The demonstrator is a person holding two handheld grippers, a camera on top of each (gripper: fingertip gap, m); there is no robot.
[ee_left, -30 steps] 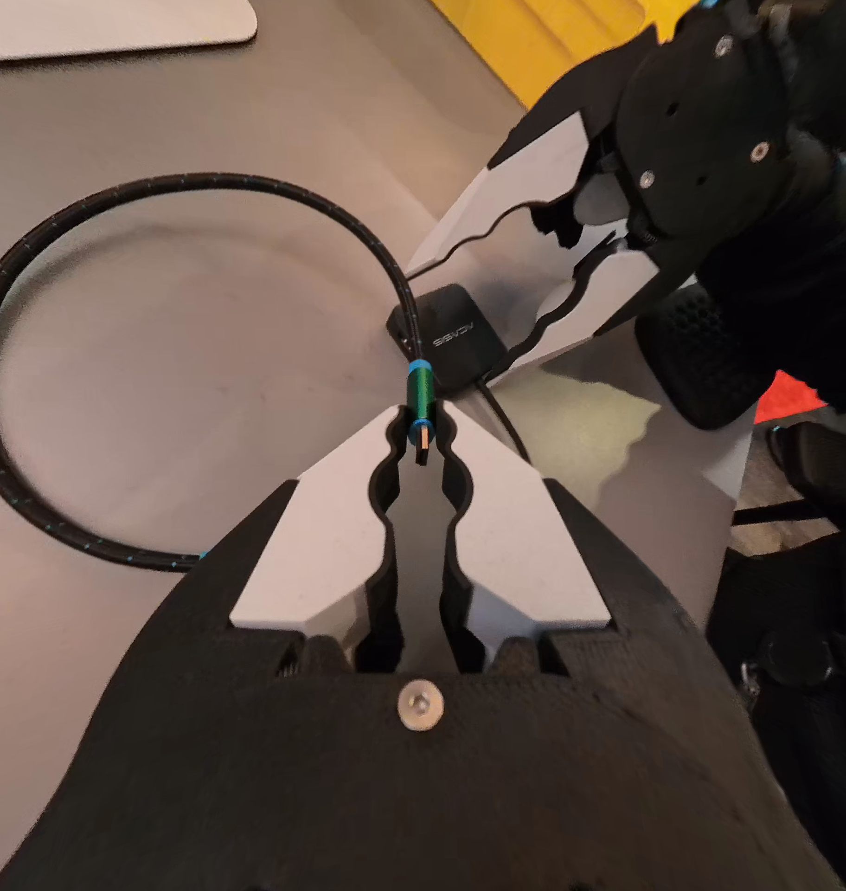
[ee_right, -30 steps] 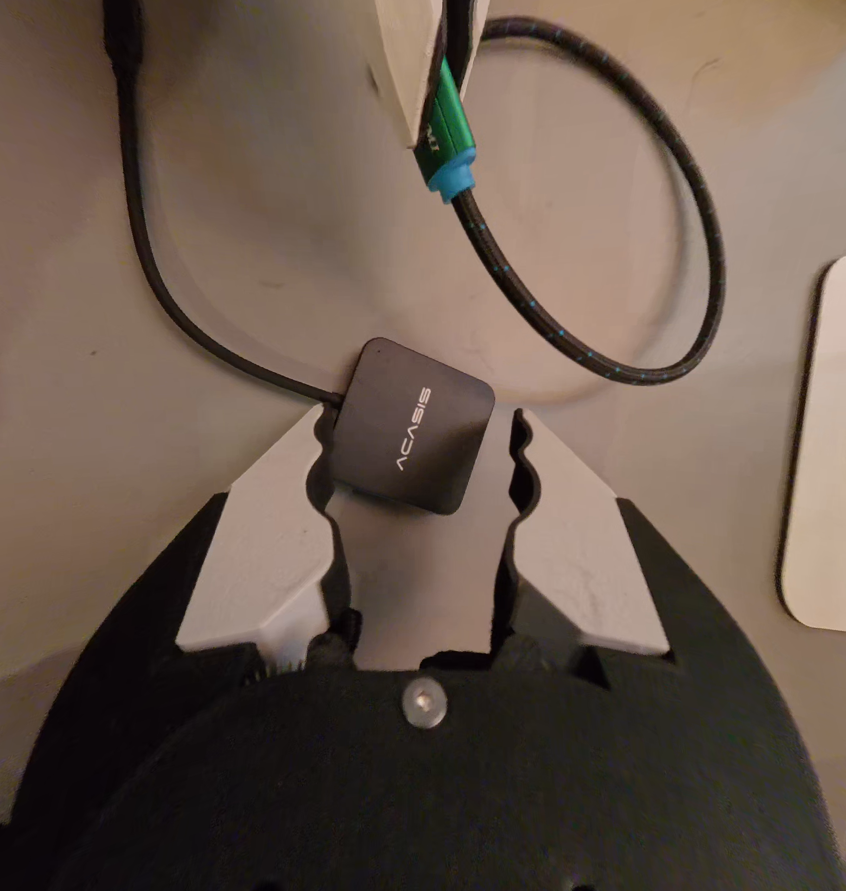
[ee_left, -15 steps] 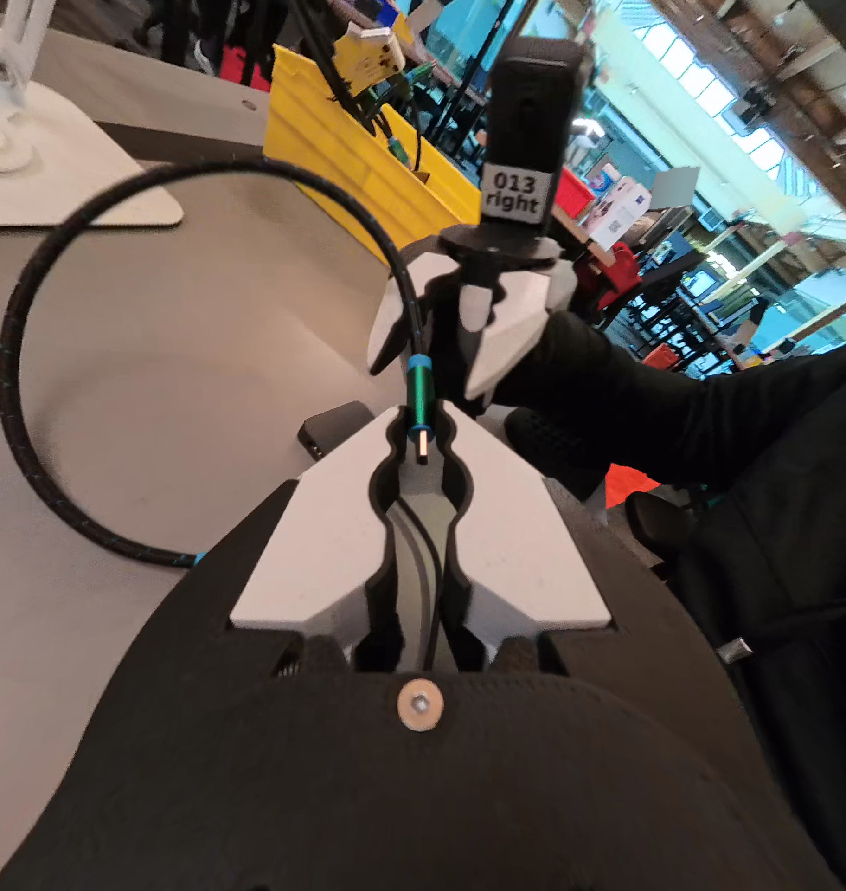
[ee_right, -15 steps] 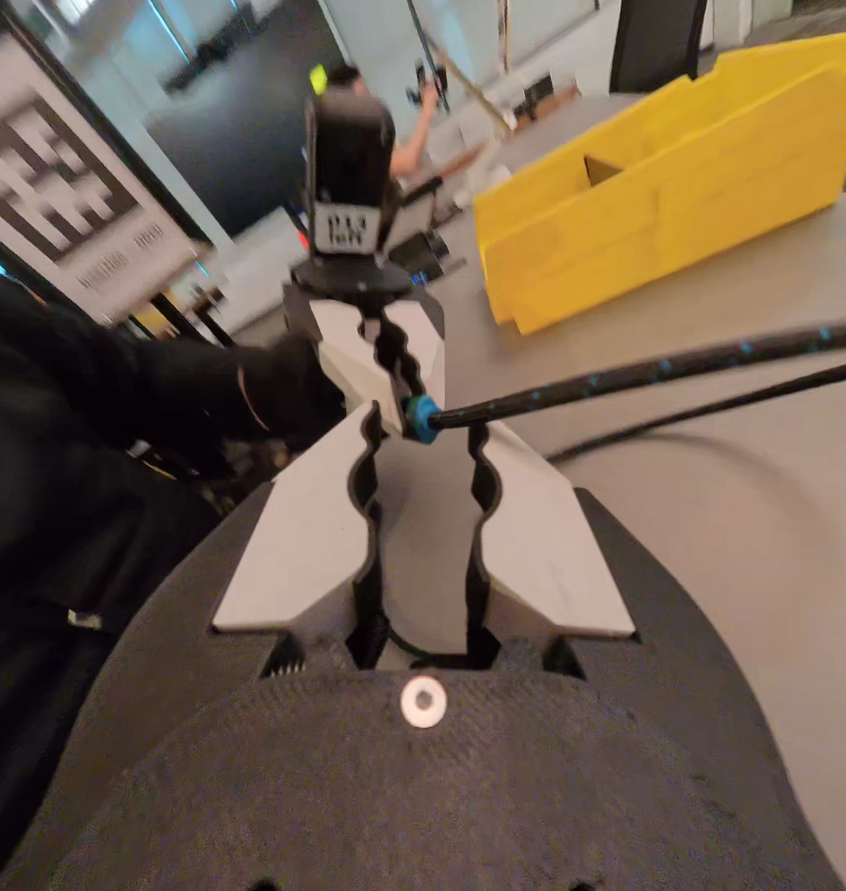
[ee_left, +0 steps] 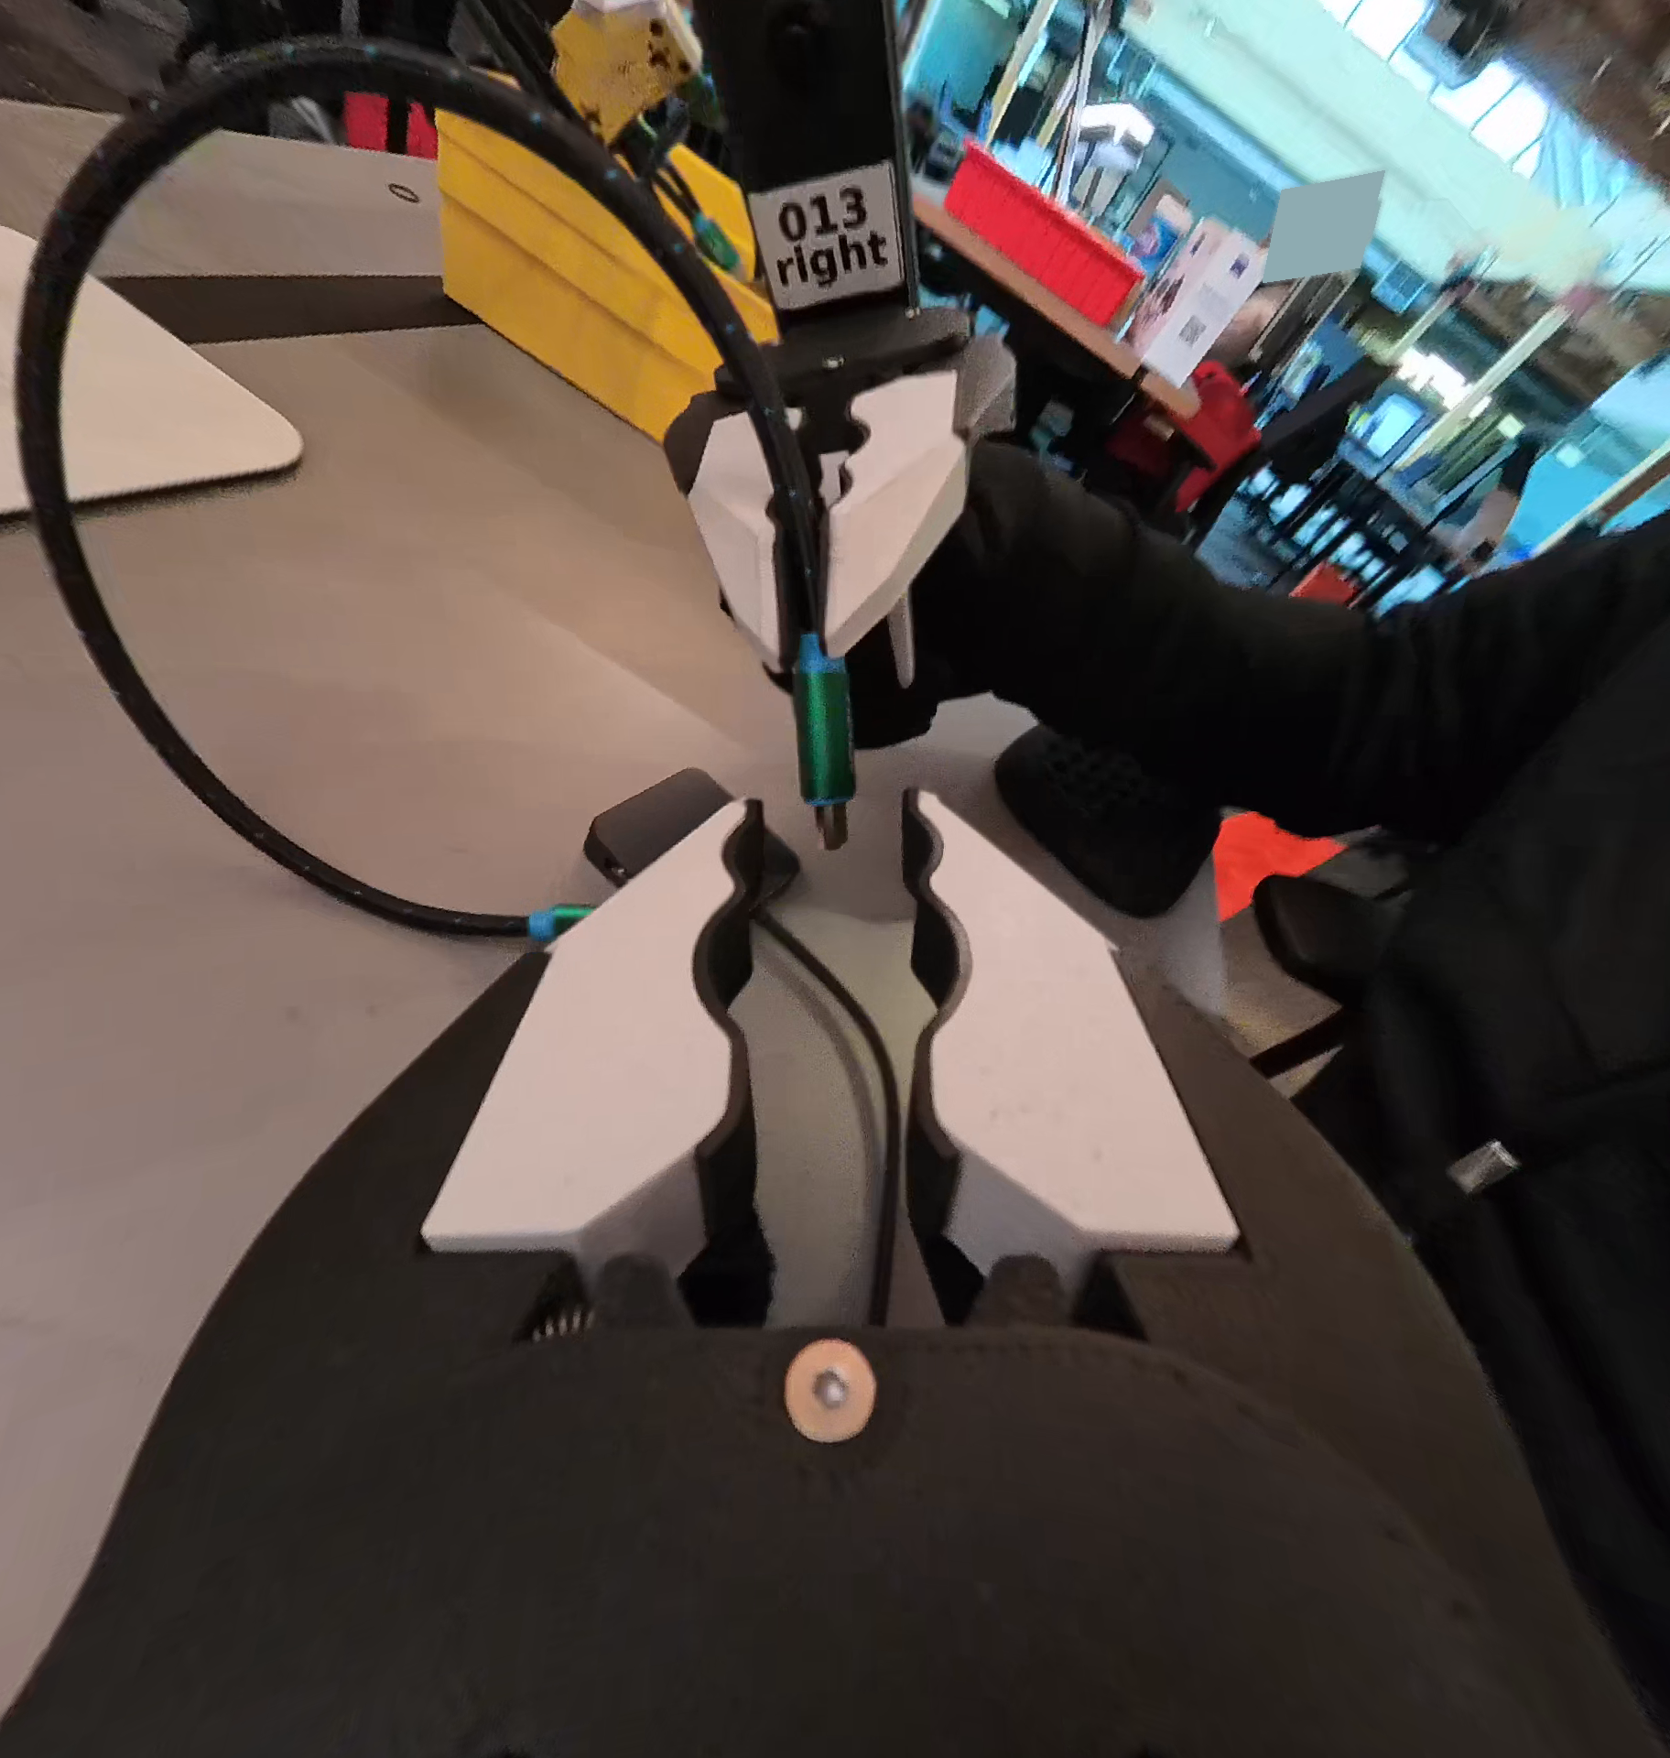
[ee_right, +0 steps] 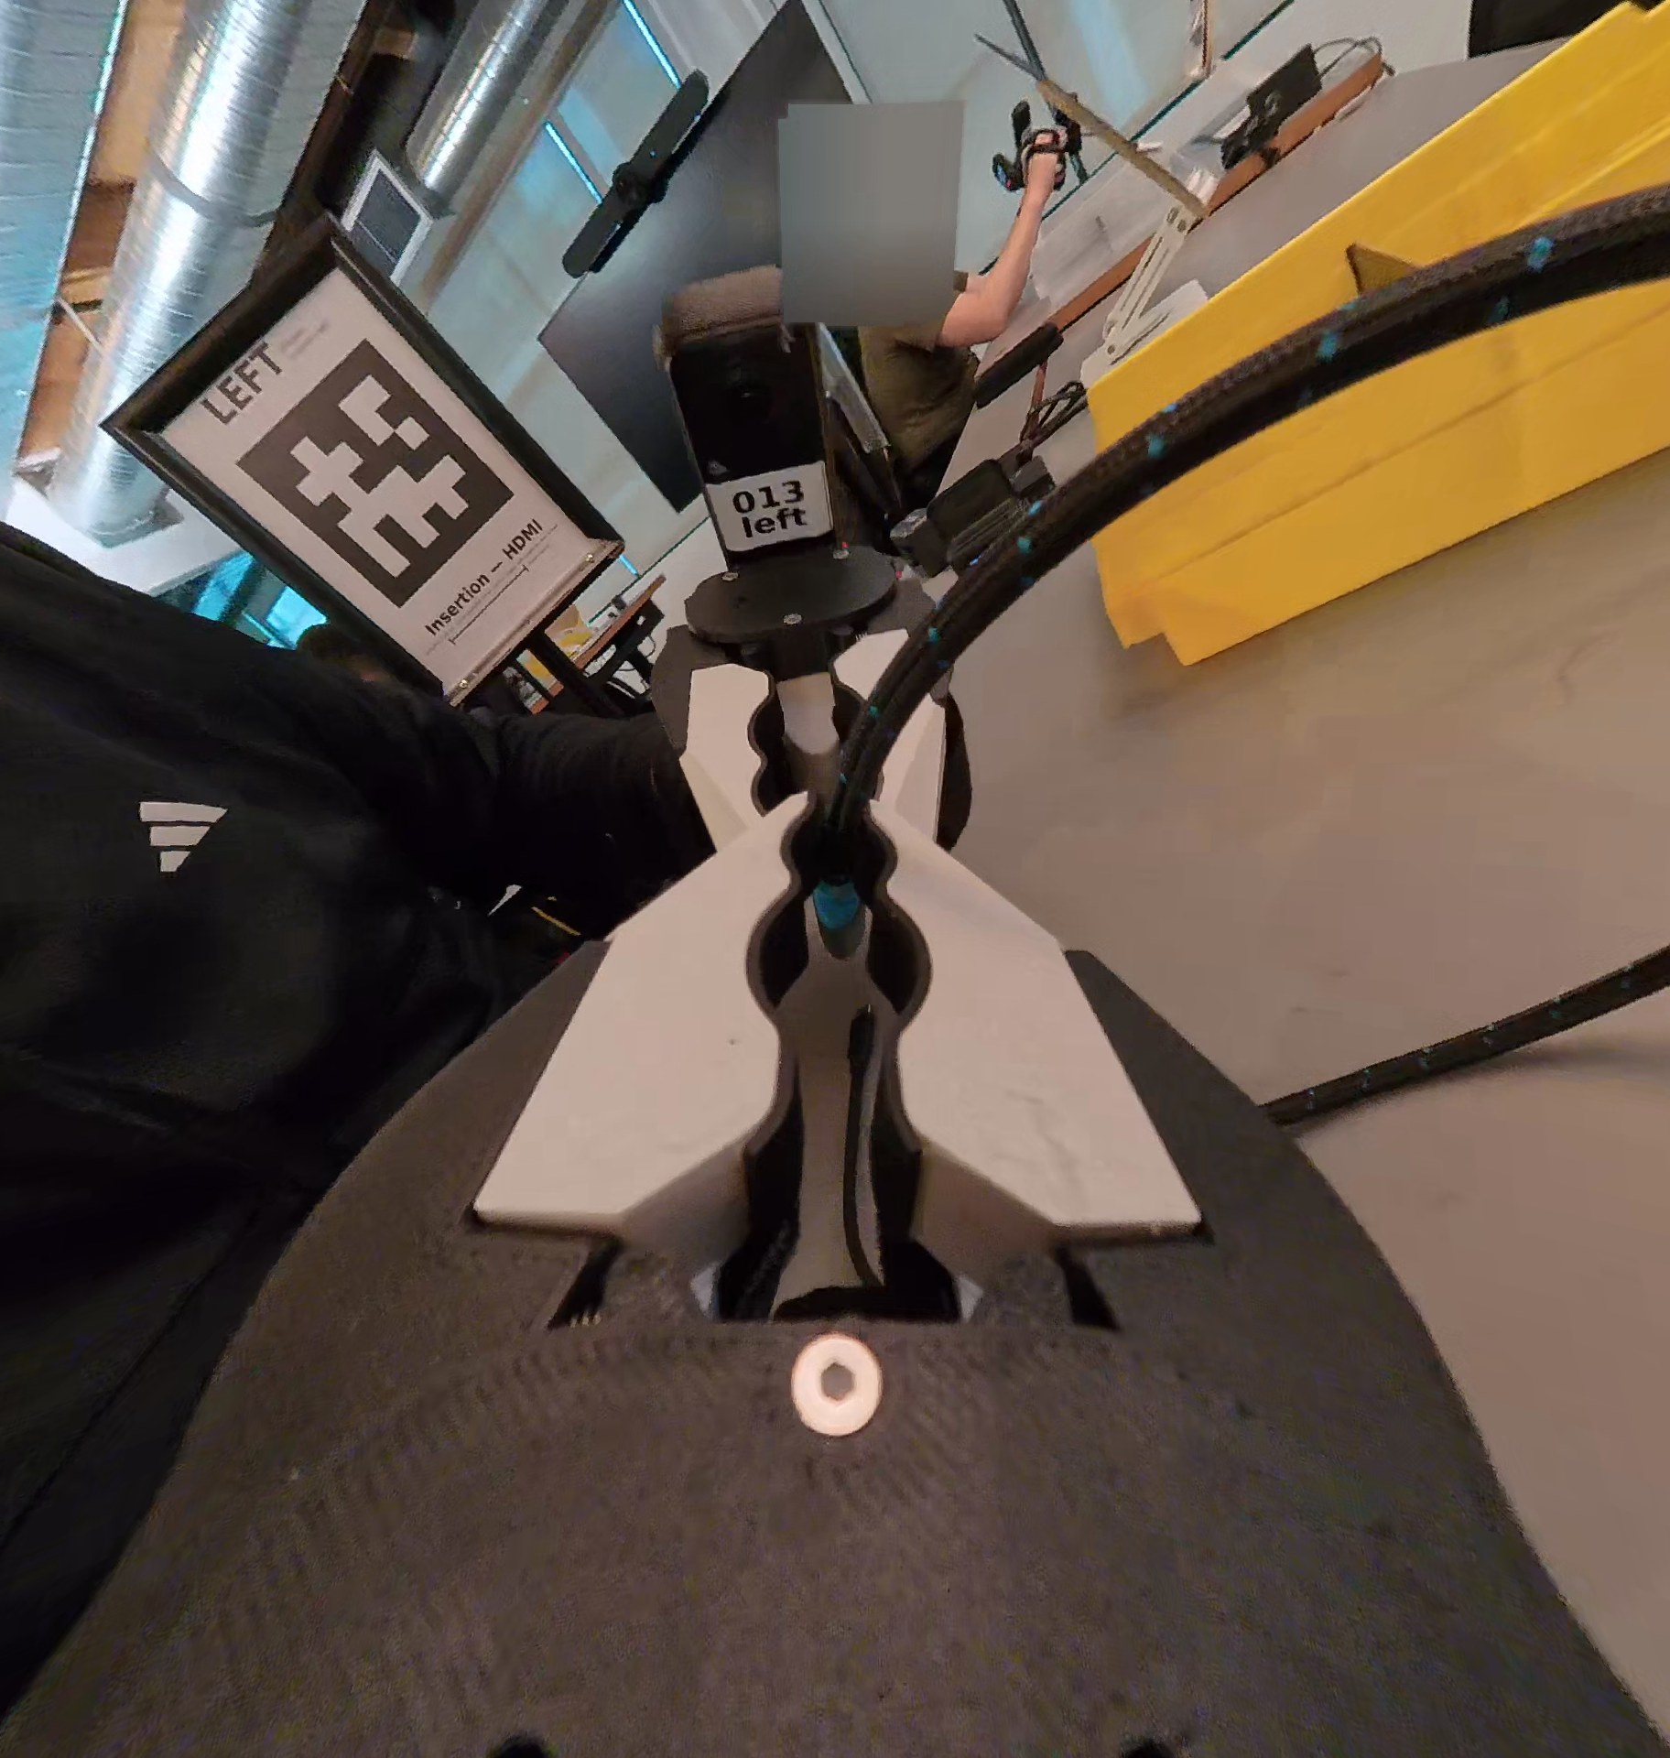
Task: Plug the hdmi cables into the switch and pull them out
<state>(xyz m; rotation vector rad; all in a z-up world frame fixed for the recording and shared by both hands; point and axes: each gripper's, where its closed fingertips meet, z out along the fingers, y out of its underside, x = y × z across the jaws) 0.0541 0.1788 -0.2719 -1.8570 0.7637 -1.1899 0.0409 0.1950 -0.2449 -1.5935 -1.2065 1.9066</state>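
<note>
The green HDMI plug (ee_left: 824, 732) with a blue collar hangs upright, metal tip down, between the tips of my left gripper (ee_left: 826, 809). That gripper is open and touches nothing. My right gripper (ee_left: 812, 637) faces it from above and is shut on the braided black cable (ee_left: 51, 457) just above the collar. In the right wrist view my right gripper (ee_right: 836, 837) pinches the cable (ee_right: 1193, 400) at the blue collar (ee_right: 836, 908), with the left gripper (ee_right: 812, 761) behind. The black switch (ee_left: 650, 818) lies on the table by my left finger; its thin cable (ee_left: 869, 1027) runs between my left fingers.
The cable's other plug (ee_left: 555, 921) lies on the grey table (ee_left: 384, 666). A yellow bin (ee_left: 565, 266) stands behind, also in the right wrist view (ee_right: 1430, 400). A white base plate (ee_left: 127, 419) is at the far left. A black sleeve (ee_left: 1193, 666) is on the right. Both grippers' tips are close together, under 4 cm apart. My left gripper's tips are some 12 cm from the black switch (ee_left: 650, 818).
Both grippers tilted up from looking down at the table. My left gripper opened and let go of the plug. My right gripper left the switch and shut on the cable above the plug.
</note>
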